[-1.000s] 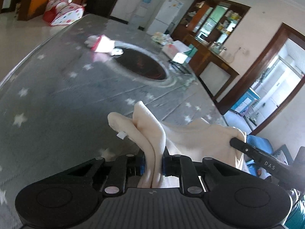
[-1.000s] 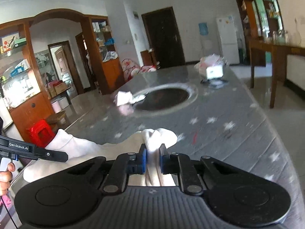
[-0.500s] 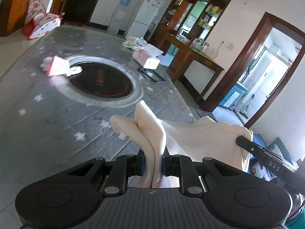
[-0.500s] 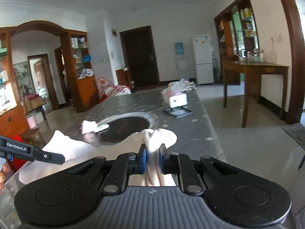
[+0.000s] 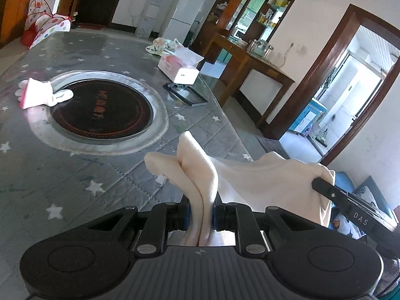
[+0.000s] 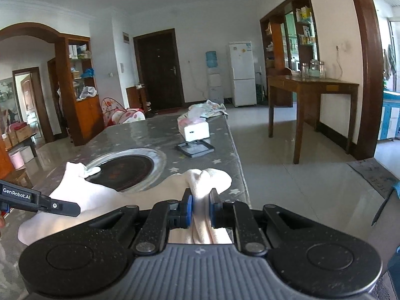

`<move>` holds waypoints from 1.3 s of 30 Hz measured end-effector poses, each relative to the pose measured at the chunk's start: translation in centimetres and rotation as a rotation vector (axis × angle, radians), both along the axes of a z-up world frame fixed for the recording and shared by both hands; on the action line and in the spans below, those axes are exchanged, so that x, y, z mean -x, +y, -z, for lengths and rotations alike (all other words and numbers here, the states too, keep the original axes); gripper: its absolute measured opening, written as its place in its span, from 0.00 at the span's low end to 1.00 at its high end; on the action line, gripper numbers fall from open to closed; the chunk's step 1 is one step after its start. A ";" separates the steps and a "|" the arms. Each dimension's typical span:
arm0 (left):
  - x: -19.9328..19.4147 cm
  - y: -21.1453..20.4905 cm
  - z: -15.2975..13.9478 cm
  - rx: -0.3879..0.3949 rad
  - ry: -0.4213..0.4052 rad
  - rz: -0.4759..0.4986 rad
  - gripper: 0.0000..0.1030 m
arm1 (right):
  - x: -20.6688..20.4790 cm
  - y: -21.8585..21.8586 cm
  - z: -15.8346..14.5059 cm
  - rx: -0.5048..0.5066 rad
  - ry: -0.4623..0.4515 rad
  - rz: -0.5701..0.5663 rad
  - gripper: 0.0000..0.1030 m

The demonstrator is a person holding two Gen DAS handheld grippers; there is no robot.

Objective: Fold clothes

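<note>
Here both claws, left claw [image 5: 201, 211] and right claw [image 6: 201, 208], pinch the cream garment [image 5: 262, 177].

Both tongs, left [image 5: 201, 211] and right [image 6: 201, 208], clamp cloth.

Left hand-held gripper [image 5: 201, 212]: you raise it and swing it right, so the round inset [image 5: 100, 110] and tissue box [image 5: 178, 68] now sit centred ahead.
Right hand-held gripper [image 6: 200, 208]: you lift and level it; the table [image 6: 150, 135] drops lower, the ceiling light enters view.
Garment [image 5: 262, 182]: rises with both.
</note>
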State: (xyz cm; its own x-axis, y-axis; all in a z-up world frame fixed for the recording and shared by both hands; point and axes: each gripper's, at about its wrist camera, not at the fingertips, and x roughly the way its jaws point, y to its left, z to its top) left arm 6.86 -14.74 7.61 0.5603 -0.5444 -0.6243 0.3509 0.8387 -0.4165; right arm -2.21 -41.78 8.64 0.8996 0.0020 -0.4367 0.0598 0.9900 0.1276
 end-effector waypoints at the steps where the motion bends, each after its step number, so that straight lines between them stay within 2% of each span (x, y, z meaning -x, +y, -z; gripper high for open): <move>1: -0.3 -0.2 0.2 -0.002 0.004 0.000 0.17 | -0.4 -0.3 0.2 0.000 0.004 0.003 0.11; 23: -3.0 -2.3 3.0 -0.047 0.057 0.003 0.18 | -3.5 -2.5 3.4 -0.004 0.075 0.022 0.12; 31: -3.4 -1.6 3.9 -0.075 0.074 -0.018 0.21 | -4.1 -2.6 5.1 0.001 0.123 0.042 0.13; 39: -3.3 -0.9 4.3 -0.106 0.076 -0.046 0.28 | -4.0 -2.9 5.5 0.030 0.141 0.074 0.19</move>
